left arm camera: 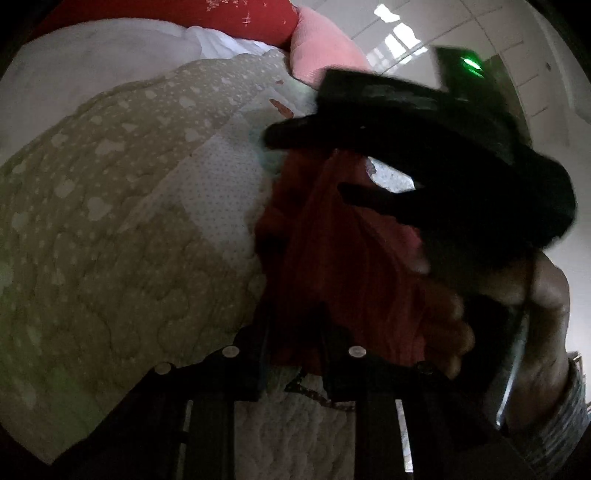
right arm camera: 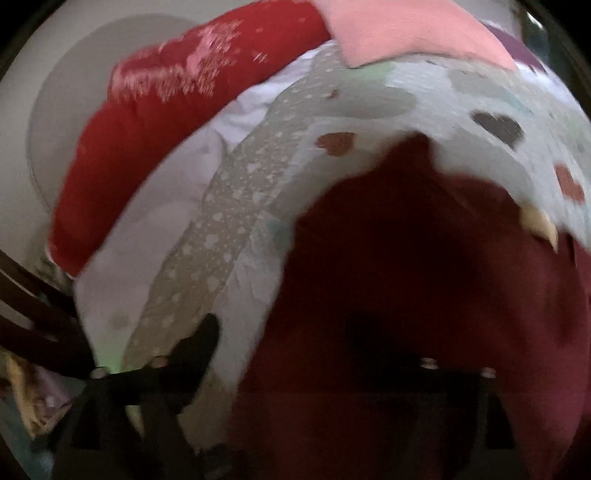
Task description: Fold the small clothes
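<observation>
A small red garment point(left arm camera: 332, 251) hangs lifted above the quilted bedspread point(left arm camera: 110, 221). My left gripper point(left arm camera: 291, 354) is shut on its lower edge, fingers close together with cloth between them. My right gripper point(left arm camera: 354, 162) shows in the left wrist view as a black device held by a hand, its fingers around the garment's upper part. In the right wrist view the red garment point(right arm camera: 424, 277) fills the lower right and covers the right finger; only the left finger point(right arm camera: 199, 343) shows, so my right gripper point(right arm camera: 314, 354) looks spread wide, with cloth draped over it.
The bedspread point(right arm camera: 229, 229) has heart patterns. A red pillow point(right arm camera: 166, 103) and a pink cloth point(right arm camera: 406, 29) lie at the far side; the pink cloth also shows in the left wrist view point(left arm camera: 325, 48). A dark chair frame point(right arm camera: 33, 314) stands at the left.
</observation>
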The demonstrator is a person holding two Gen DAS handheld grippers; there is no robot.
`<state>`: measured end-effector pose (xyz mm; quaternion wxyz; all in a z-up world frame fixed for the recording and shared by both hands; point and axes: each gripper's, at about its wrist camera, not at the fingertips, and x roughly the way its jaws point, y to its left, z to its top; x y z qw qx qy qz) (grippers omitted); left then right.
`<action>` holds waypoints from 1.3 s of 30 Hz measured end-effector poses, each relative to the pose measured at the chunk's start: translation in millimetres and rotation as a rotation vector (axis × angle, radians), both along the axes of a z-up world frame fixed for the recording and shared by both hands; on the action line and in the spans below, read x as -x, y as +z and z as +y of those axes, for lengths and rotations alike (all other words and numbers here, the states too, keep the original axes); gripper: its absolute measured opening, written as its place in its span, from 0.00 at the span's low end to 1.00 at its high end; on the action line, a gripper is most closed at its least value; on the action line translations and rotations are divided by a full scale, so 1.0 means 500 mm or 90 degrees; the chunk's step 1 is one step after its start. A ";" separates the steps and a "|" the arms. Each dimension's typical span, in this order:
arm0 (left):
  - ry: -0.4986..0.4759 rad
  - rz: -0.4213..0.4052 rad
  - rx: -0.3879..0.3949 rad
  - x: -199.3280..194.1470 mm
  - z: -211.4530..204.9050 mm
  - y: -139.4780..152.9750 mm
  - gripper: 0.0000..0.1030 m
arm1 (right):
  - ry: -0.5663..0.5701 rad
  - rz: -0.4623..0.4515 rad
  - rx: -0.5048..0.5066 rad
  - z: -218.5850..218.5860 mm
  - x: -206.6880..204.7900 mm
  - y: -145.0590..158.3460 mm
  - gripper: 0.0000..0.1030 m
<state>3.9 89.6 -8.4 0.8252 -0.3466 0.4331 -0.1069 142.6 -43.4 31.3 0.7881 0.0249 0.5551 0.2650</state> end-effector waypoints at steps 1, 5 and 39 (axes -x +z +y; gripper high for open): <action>0.003 -0.001 0.006 0.006 0.003 -0.001 0.20 | 0.008 -0.009 0.024 0.013 -0.003 -0.006 0.90; 0.019 -0.004 0.019 0.044 0.023 0.007 0.21 | 0.059 -0.029 0.164 0.074 -0.005 -0.037 0.87; -0.181 -0.037 -0.165 0.039 -0.284 0.161 0.33 | -0.336 -0.088 -0.145 -0.715 0.154 -0.007 0.34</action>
